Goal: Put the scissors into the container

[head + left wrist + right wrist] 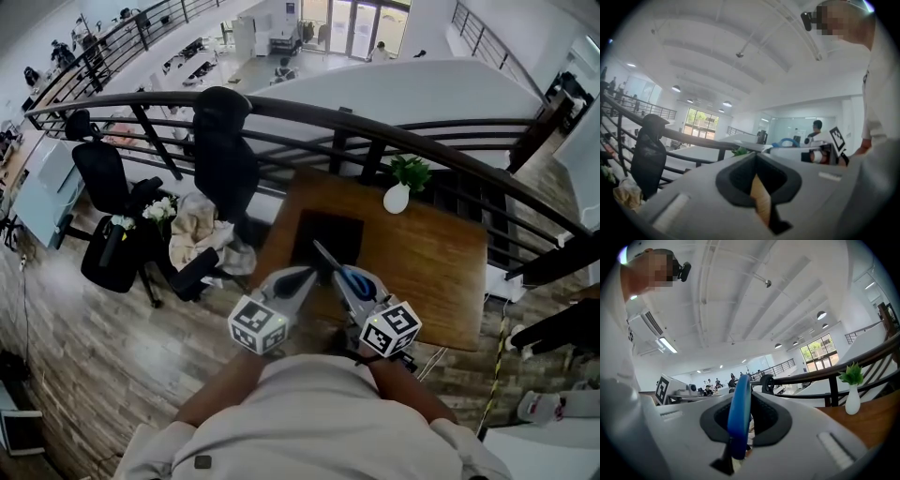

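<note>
A: Reading the right claw as narrow, clamped on the blue handle loop of the scissors. Blades out front, tips over the near edge of the container on the table. Best way to finish?

B: Carry forward until the whole length sits above the dark opening. Then lower, tip the points down a touch, and only then spread the jaws. Avoid dropping from height: likely to bounce or skid off the rim.

A: And the left claw?

B: Pinched shut on nothing, just beside the right one, with only a sliver of wood visible through the slit. Better held aside, clear of the opening. Could steady the container if needed.

A: Anything on the feel?

B: Handle: smooth, rounded plastic ring, thin and edge-on between the pads. Probably prone to swivel, so hold level. Blades: slim, dark, pointed, presumably hard and slick. Container: square, black, matte, depth hard to judge. Table: flat brown wood with visible grain. Mind the white vase near the far edge, well apart from the path.
</note>
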`<act>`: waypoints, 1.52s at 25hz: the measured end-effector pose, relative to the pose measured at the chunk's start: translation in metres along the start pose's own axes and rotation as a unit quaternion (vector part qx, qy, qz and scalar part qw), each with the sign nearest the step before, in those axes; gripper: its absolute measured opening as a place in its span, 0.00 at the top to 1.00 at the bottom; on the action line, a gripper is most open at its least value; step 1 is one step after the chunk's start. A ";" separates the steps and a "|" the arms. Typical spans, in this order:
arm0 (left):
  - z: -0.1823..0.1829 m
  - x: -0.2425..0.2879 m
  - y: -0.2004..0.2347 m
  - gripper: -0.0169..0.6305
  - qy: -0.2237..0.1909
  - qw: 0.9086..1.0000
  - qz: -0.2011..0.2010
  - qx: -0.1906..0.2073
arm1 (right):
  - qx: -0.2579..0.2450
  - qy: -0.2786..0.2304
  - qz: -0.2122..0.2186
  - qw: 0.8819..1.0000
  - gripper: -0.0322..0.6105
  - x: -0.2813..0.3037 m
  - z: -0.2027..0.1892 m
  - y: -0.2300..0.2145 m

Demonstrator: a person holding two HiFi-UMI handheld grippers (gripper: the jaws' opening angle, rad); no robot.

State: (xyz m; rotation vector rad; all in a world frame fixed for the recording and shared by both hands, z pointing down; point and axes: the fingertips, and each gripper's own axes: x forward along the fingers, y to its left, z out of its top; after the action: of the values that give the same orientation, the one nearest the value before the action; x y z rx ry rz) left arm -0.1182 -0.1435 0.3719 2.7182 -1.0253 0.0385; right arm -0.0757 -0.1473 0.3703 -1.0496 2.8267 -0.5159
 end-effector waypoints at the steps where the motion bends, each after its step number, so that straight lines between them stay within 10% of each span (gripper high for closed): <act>1: 0.001 0.006 0.003 0.97 0.000 1.000 0.002 -0.001 | -0.001 0.000 0.002 1.000 0.88 0.002 0.004 -0.006; 24: 0.006 0.156 0.015 0.97 0.004 0.999 0.048 -0.012 | 0.016 0.022 0.077 0.997 0.88 -0.003 0.038 -0.145; 38: 0.007 0.200 0.001 0.97 0.015 1.000 0.015 -0.013 | 0.042 0.024 0.051 0.997 0.88 -0.020 0.038 -0.183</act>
State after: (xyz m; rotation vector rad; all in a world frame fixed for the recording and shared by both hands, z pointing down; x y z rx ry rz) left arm 0.0317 -0.2759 0.3863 2.6717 -1.0505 0.0696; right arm 0.0600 -0.2743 0.3960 -0.8836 2.8539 -0.6524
